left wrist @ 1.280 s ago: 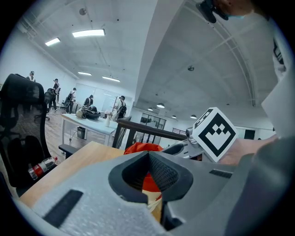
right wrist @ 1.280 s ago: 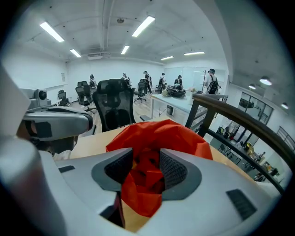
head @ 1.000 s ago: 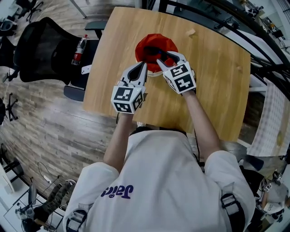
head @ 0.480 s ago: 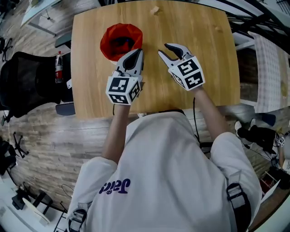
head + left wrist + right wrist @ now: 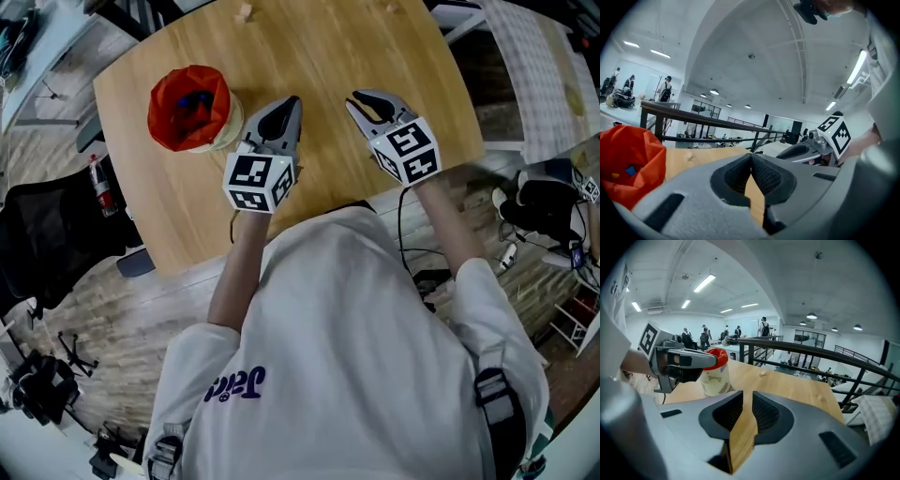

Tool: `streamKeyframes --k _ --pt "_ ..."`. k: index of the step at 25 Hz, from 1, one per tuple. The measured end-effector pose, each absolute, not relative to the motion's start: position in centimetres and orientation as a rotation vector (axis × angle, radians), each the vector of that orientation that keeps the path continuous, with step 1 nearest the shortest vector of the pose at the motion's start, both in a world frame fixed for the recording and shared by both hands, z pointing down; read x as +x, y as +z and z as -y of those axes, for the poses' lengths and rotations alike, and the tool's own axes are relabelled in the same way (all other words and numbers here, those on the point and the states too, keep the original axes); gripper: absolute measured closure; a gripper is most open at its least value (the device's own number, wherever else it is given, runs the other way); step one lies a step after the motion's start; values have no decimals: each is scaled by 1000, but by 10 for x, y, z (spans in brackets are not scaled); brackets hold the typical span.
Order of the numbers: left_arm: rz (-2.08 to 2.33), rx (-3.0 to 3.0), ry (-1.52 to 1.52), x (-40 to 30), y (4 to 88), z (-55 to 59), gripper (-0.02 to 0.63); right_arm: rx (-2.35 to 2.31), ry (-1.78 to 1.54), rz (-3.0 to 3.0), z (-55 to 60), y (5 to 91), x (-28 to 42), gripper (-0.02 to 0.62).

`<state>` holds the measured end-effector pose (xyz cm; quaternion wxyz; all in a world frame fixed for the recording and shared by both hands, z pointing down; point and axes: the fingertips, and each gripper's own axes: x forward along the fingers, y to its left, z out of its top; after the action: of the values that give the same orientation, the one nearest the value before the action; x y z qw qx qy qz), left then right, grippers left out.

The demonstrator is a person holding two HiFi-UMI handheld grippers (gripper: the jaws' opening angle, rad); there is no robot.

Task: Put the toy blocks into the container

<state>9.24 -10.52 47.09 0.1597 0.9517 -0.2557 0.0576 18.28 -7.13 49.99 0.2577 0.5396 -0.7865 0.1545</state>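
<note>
On the near side of the counter [image 5: 319, 56] hover two grippers, the left gripper [image 5: 292, 101] with fingers clenched on nothing, the right gripper [image 5: 364, 99] just closing to an empty slit; far left, one red-lined container [image 5: 167, 122] holds blocks [image 5: 192, 98], and two pale bits [image 5: 245, 11] lie at the far edge.

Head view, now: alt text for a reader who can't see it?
From above, a person in a white shirt holds two grey two-jaw grippers over a light wooden table, both empty: the left gripper shut, the right gripper narrowly open, its jaws having just been closing. A red-lined round container with small coloured toy blocks stands left of them.
</note>
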Motion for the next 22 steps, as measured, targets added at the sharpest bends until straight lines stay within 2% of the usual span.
streamKeyframes --k 9,22 --pt "568 2749 220 152 479 97 592 1617 467 2053 54 504 238 551" --pt "464 2761 283 232 493 118 592 1702 506 1980 70 521 312 558"
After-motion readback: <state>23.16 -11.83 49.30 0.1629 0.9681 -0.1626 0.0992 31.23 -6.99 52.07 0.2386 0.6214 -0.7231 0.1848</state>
